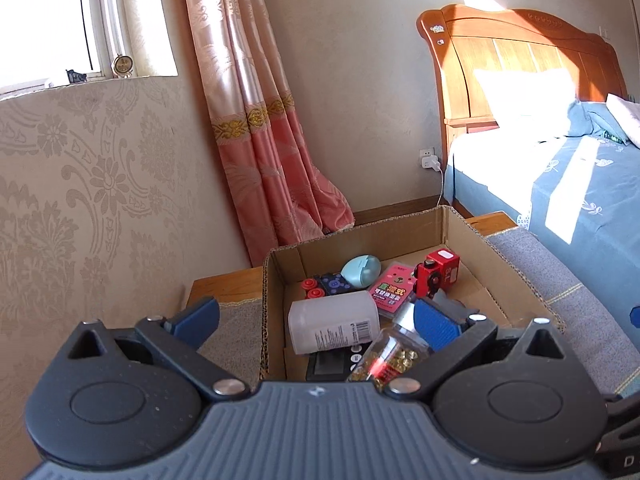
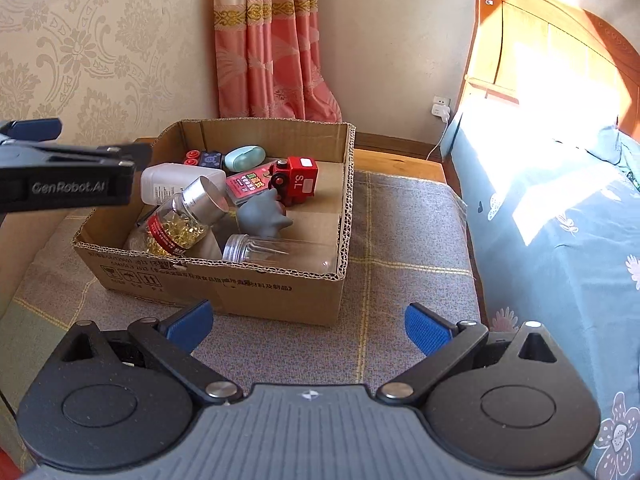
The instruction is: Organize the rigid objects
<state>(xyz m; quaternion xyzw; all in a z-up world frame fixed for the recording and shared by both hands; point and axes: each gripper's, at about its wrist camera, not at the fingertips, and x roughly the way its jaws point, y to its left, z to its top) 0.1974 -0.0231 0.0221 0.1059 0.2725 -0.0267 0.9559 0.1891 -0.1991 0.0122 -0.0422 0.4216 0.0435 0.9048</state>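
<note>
Left hand-held gripper (image 1: 316,320) stands released over the cardboard box (image 2: 280,280), jaws wide, nothing gripped; capsule jar (image 2: 180,224) lies directly below it inside, tilted, cap up; right hand-held gripper (image 2: 308,326), likewise released, hangs farther off.

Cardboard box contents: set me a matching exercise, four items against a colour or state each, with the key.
Items:
1. toy truck
2. capsule jar
3. clear jar
4. egg case

Descriptions:
A. pale blue-green, by the far wall of the box
B. empty, lying on its side along the near wall
C. red, with a white patch on its roof
D. silver lid, gold capsules inside, tilted

Pairs: 1-C, 2-D, 3-B, 4-A
</note>
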